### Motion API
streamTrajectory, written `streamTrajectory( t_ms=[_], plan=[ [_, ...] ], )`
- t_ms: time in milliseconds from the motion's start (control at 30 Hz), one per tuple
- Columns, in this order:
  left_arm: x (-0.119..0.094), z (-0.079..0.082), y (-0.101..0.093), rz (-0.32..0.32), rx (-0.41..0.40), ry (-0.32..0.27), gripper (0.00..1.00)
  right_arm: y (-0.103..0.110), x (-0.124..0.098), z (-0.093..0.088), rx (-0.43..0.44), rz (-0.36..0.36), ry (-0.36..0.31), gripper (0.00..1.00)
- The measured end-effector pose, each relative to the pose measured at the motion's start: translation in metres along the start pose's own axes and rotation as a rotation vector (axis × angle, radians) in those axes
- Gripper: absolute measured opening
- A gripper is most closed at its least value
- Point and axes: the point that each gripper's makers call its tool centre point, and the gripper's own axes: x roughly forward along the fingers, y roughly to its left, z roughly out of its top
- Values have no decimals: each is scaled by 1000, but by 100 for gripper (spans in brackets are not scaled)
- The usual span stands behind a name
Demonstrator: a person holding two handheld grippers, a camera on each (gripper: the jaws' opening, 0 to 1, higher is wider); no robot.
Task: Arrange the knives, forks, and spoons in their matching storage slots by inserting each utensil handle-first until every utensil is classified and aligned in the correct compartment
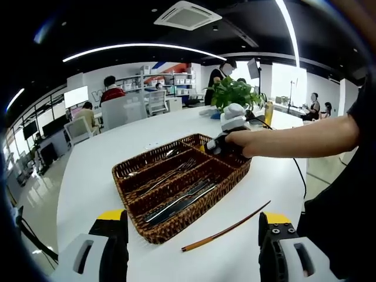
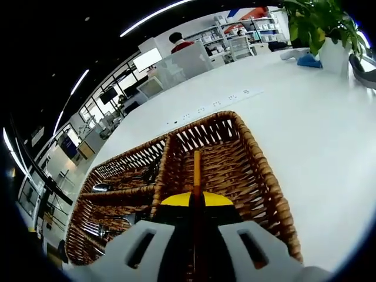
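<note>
Right gripper view — jaws clamp one chopstick [image 2: 197, 170] over wicker tray [image 2: 258, 170].

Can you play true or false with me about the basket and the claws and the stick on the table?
1. The wicker basket sits on a white table. True.
2. The left claw is shut on a fork. False: it is open and holds nothing.
3. The right claw is shut on a chopstick over the basket. True.
4. Another chopstick lies on the table beside the basket. True.
5. The basket is empty. False: forks and knives lie in its slots.
</note>
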Motion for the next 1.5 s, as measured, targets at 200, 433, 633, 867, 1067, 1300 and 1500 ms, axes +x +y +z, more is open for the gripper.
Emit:
streamTrajectory(
  t_ms=[200, 433, 633, 867, 1067, 1300, 1500],
  plan=[
    [-1, -1, -1, 0, 2, 7, 96, 0, 2, -2, -17, 13, 11, 3],
    [-2, 0, -1, 4, 6, 8, 96, 2, -3, -2, -24, 20, 12, 6],
    [-1, 3, -1, 1, 9, 5, 96, 4, -14, 6, -66, 32, -6, 10],
    [2, 8, 0, -6, 4, -12, 98, 19, -39, 18, -171, 71, -47, 21],
    [3, 8, -2, -2, -7, -18, 99, 38, -66, 22, -239, 129, -81, 31],
    [4, 8, -1, 6, -24, -20, 100, 60, -97, 15, -341, 211, -90, 48],
    [4, 11, -2, 10, -39, -34, 100, 72, -121, 3, -402, 270, -85, 58]
  ],
)
